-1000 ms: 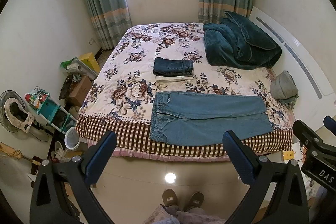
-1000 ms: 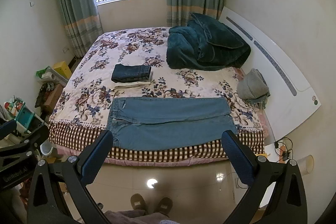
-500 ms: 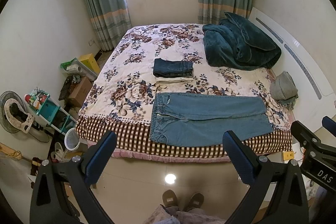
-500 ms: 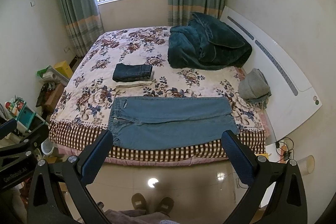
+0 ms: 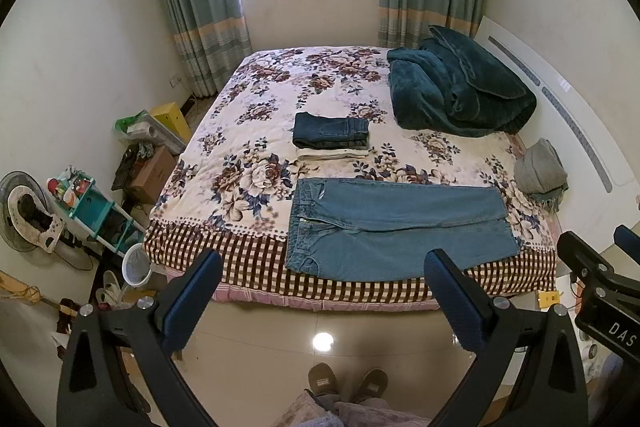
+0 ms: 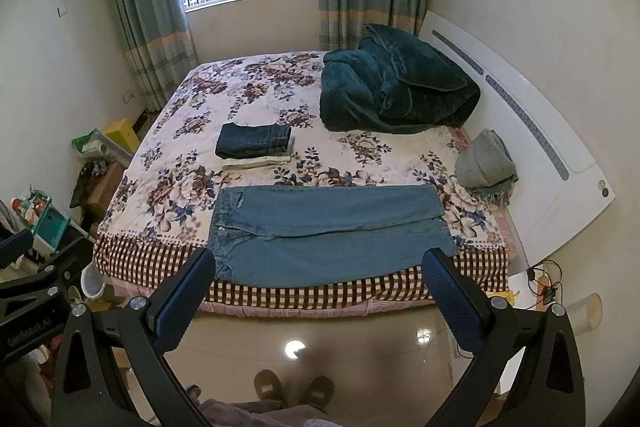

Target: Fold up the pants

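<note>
Along the bed [image 5: 240, 247] edge, flat jeans [image 5: 396, 227], clear floor [image 5: 320, 327].

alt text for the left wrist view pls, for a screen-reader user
Light blue jeans lie spread flat, unfolded, at the near edge of a floral bed, beyond the open, empty left claw. Behind them sits a stack of folded pants; a teal blanket lies farther back.

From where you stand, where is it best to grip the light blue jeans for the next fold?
Probably the leg hems: the light blue jeans lie flat, legs together, waistband toward the person's left. Come from the bed's near edge with the right gripper, its jaws open, and carry the hems toward the waistband.
</note>
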`<state>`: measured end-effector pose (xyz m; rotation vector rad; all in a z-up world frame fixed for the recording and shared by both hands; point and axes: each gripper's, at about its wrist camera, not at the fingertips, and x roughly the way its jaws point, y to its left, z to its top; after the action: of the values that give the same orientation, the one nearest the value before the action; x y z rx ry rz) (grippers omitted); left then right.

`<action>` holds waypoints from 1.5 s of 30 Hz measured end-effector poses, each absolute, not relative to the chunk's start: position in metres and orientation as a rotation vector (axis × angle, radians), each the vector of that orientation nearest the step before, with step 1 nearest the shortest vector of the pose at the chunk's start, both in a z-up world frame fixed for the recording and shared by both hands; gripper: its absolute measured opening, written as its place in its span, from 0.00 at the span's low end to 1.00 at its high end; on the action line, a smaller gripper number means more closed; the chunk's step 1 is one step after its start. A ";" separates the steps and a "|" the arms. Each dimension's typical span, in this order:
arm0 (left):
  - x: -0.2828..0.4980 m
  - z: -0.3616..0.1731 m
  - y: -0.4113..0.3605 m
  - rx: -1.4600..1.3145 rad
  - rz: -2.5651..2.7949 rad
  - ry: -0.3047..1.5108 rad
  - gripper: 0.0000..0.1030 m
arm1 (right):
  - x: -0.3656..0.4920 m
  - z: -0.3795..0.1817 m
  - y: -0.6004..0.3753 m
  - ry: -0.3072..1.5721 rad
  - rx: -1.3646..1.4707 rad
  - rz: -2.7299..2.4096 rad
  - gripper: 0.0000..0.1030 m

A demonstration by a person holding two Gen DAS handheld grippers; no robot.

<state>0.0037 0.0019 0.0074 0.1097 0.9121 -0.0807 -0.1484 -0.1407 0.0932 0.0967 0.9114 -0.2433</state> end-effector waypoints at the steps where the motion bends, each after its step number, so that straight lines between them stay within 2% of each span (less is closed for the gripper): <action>1: 0.003 0.006 0.002 0.113 -0.083 0.913 1.00 | -0.149 0.093 -0.142 0.911 0.098 -0.242 1.00; 37: 0.006 0.004 -0.005 0.099 -0.088 0.929 1.00 | -0.146 0.095 -0.131 0.917 0.122 -0.249 1.00; 41: 0.014 -0.002 -0.004 0.105 -0.083 0.919 1.00 | -0.136 0.065 -0.115 0.922 0.162 -0.310 1.00; 45: 0.054 -0.025 0.006 0.120 -0.048 0.898 1.00 | -0.110 0.040 -0.113 0.931 0.178 -0.398 1.00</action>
<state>0.0539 0.0064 -0.0248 0.1204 0.8984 -0.0479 -0.1097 -0.1130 0.0398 0.1781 0.9311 -0.3984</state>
